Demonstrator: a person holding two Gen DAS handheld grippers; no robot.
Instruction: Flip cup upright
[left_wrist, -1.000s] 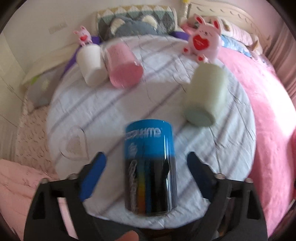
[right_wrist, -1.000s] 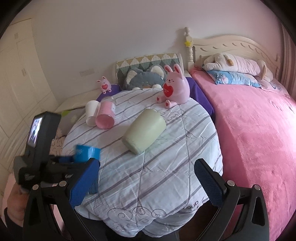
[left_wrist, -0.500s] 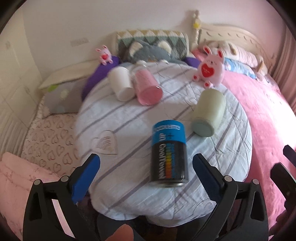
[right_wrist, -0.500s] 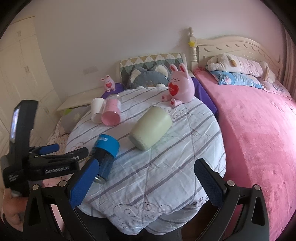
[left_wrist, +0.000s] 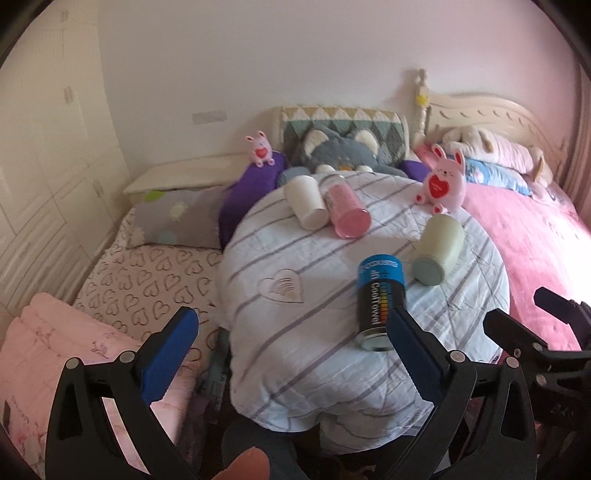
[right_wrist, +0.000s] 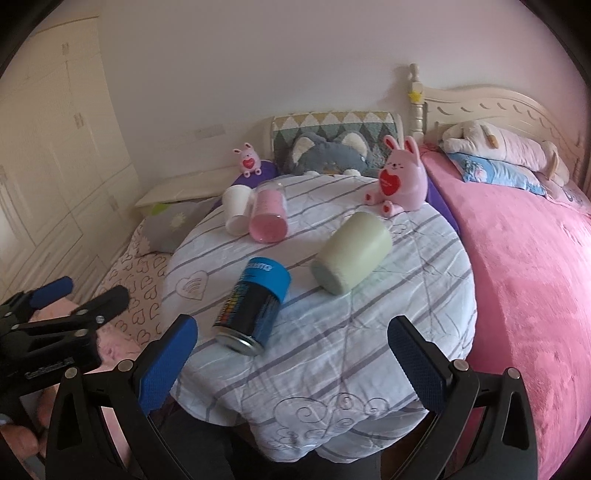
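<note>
Both wrist cameras look down and forward from the round table's near edge toward the headboard at 12 o'clock. The left view sits further left; both share the tabletop.

The black and blue can, lying on its side on the table just beside the pale green cup, carries white lettering along its black body that reads roughly "CoolTowel" (the last letters are hard to make out). The white print on its blue band is too blurred to read in either view. The left claw has small white lettering on its black body, also unreadable.
</note>
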